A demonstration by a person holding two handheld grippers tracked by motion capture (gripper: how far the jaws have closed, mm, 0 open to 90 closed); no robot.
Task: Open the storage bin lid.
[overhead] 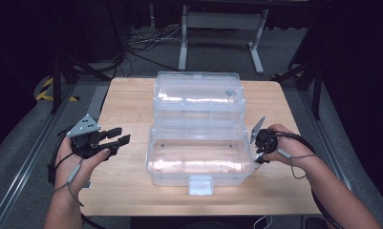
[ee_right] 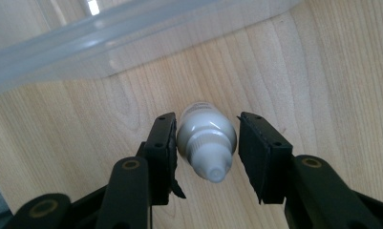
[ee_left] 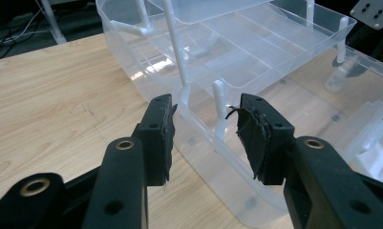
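Note:
A small white dropper bottle point(ee_right: 207, 138) stands upright on the wooden table point(overhead: 132, 100), just right of an open clear plastic box point(overhead: 153, 157). My right gripper point(ee_right: 206, 143) points down over the bottle with a jaw on either side. Its left pad sits against the bottle or very close to it, and a thin gap shows at the right pad. In the high view this gripper point(overhead: 261, 149) hangs at the box's right wall. My left gripper point(overhead: 124, 135) hovers open and empty left of the box; its own view has its jaws point(ee_left: 206, 129) aimed at the box's near corner.
The box's lid point(overhead: 197, 90) stands raised at the back, with divided trays point(ee_left: 256, 52) lifted above the base. A white latch point(overhead: 201, 185) sticks out at the front. Bare wood lies on both sides of the box. Cables and a metal frame point(overhead: 222, 28) are on the floor beyond.

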